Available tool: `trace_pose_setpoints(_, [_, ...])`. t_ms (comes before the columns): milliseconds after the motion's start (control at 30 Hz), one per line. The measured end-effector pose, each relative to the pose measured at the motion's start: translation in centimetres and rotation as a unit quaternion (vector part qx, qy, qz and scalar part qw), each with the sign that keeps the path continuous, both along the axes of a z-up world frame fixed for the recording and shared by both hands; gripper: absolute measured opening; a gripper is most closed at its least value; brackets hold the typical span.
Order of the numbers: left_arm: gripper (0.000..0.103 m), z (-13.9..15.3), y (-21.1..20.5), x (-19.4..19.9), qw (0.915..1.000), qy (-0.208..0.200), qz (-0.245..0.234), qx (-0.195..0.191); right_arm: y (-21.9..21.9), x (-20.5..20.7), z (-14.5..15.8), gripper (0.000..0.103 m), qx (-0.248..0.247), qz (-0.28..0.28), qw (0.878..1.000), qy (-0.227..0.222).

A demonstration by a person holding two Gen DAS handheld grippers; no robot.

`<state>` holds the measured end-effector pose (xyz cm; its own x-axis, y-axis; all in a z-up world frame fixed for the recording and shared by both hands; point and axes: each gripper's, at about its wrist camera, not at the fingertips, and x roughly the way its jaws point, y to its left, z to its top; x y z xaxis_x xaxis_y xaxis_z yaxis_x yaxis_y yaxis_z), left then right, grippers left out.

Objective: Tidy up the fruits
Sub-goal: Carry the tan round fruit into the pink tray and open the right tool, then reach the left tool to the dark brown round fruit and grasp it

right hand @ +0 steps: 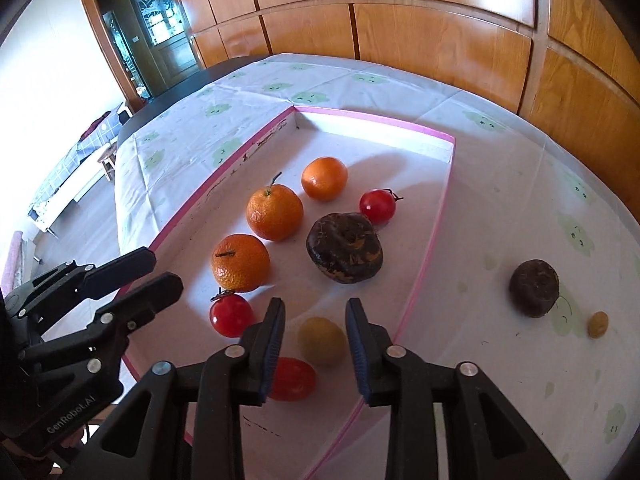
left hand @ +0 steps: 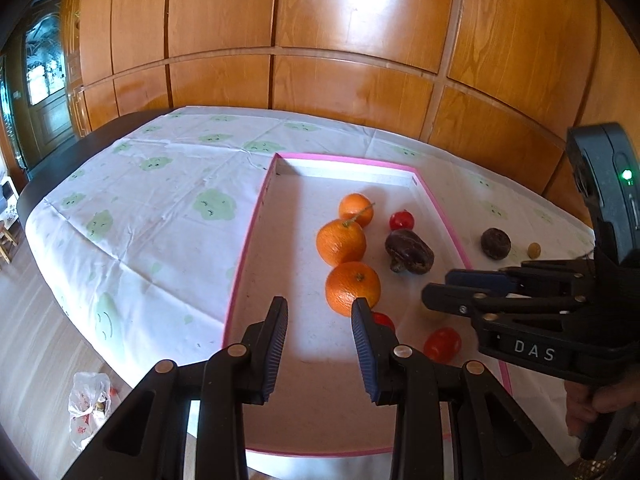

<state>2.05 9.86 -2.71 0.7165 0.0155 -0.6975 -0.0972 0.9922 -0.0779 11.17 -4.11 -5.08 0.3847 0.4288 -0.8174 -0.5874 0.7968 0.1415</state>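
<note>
A pink-rimmed tray (left hand: 256, 216) (right hand: 434, 216) holds three oranges (left hand: 352, 286) (right hand: 241, 262), three red tomatoes (right hand: 231, 314), a dark brown fruit (left hand: 409, 255) (right hand: 344, 247) and a small yellow fruit (right hand: 322, 340). On the cloth outside the tray lie a second dark fruit (left hand: 495, 243) (right hand: 534, 288) and a small yellow fruit (left hand: 533, 250) (right hand: 597, 324). My left gripper (left hand: 319, 320) is open and empty above the tray's near part, next to the nearest orange. My right gripper (right hand: 315, 320) is open, above the yellow fruit in the tray and not touching it.
The table (left hand: 68, 148) wears a white cloth with green prints (left hand: 160, 200). A wooden panel wall (left hand: 320, 60) stands behind it. A plastic bag (left hand: 90, 408) lies on the floor at the left. A bench (right hand: 72, 184) stands by the far wall.
</note>
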Motion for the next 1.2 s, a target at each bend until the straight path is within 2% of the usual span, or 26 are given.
trace_pose_setpoints(333, [0.036,0.4,-1.8,-0.2,0.9997,0.002,-0.022,0.001,-4.6,-1.3,2.9,0.032,0.046,-0.043,0.998,-0.029])
trace_pose_setpoints(500, [0.036,1.3,-3.6,-0.3,0.9988,-0.006,-0.049,0.009,-7.7,-1.7,4.1,0.033,0.043,-0.07,0.995,-0.049])
trace_pose_setpoints(900, [0.036,2.2,-8.0,-0.5,0.9939,-0.012,-0.106,0.03,-15.1,-1.6,5.2,0.033,0.043,-0.142,0.987,-0.062])
trace_pose_setpoints(1200, [0.036,2.3,-11.0,-0.3,0.9891,-0.01,-0.14,0.045,-19.8,-1.0,6.1,0.033,0.032,-0.173,0.981,-0.078])
